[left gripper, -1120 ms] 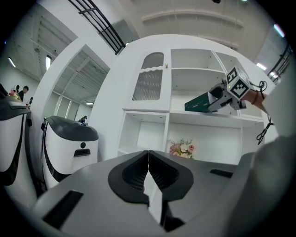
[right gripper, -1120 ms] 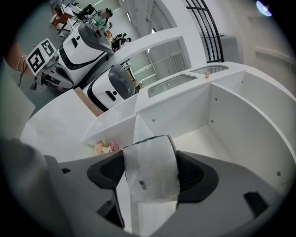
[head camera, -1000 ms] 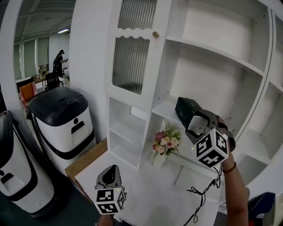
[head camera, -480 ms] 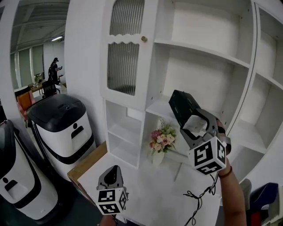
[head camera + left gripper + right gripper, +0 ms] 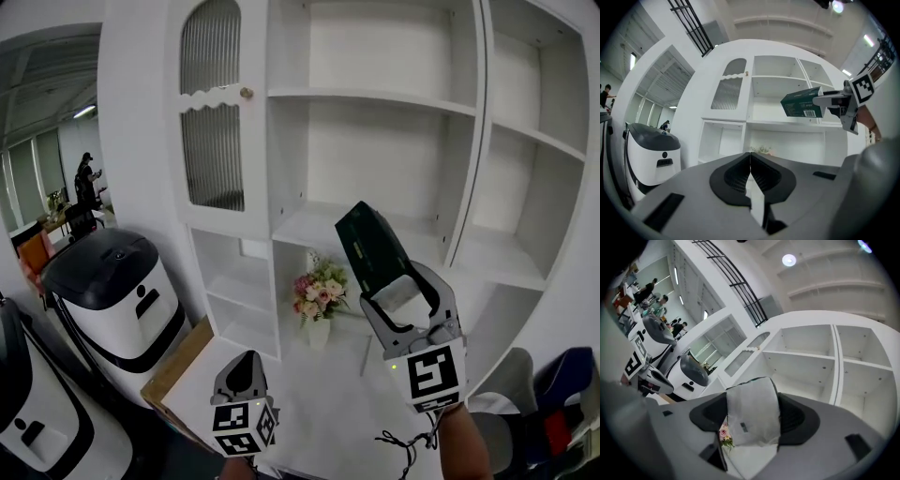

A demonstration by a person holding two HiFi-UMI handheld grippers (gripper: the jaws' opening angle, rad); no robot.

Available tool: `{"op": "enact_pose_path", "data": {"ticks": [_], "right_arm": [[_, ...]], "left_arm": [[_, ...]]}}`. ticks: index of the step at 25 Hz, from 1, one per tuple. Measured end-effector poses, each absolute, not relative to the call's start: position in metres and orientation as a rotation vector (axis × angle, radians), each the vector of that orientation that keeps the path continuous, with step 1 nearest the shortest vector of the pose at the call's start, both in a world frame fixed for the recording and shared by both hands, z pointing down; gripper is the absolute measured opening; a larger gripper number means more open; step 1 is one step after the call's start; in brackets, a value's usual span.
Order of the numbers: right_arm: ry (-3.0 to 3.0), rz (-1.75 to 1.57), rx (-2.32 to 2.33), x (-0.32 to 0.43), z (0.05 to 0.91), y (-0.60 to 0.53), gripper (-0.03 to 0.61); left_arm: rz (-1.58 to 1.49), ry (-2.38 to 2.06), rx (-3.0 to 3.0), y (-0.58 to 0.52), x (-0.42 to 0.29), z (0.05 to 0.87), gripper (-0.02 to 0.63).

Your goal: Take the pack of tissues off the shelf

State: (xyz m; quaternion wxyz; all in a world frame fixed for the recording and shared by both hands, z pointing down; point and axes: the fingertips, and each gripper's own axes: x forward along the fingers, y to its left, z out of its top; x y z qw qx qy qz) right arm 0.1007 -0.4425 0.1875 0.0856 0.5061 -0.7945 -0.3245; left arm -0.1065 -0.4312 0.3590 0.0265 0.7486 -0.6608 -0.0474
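The pack of tissues (image 5: 370, 246) is dark green with a pale end. My right gripper (image 5: 401, 289) is shut on that pale end and holds the pack in the air in front of the white shelf unit (image 5: 375, 94). In the right gripper view the pack's pale end (image 5: 752, 411) fills the space between the jaws. From the left gripper view the pack (image 5: 801, 103) shows at upper right, clear of the shelf boards. My left gripper (image 5: 241, 372) hangs low at the left, shut and empty, its jaws (image 5: 750, 176) pressed together.
A vase of flowers (image 5: 317, 295) stands in the lower shelf opening, just left of the held pack. A cupboard door with ribbed glass (image 5: 212, 141) is at upper left. White robots with black tops (image 5: 117, 295) stand left. A black cable (image 5: 403, 450) lies on the white table.
My right gripper with the pack has drawn back from the shelf and toward the middle of the view. The head view has tilted up. The left gripper has barely moved.
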Motion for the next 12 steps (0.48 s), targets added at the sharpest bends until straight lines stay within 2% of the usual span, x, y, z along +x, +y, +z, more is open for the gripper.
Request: {"op": "enact_pose_path", "data": {"ticks": [12], "right_arm": [[-2.495,-0.687,1.803,0.16,0.245,-0.383,0.316]], "left_arm": [[-0.101,-1.819,2.512,-0.446,-0.033,0.356,0.018]]}}
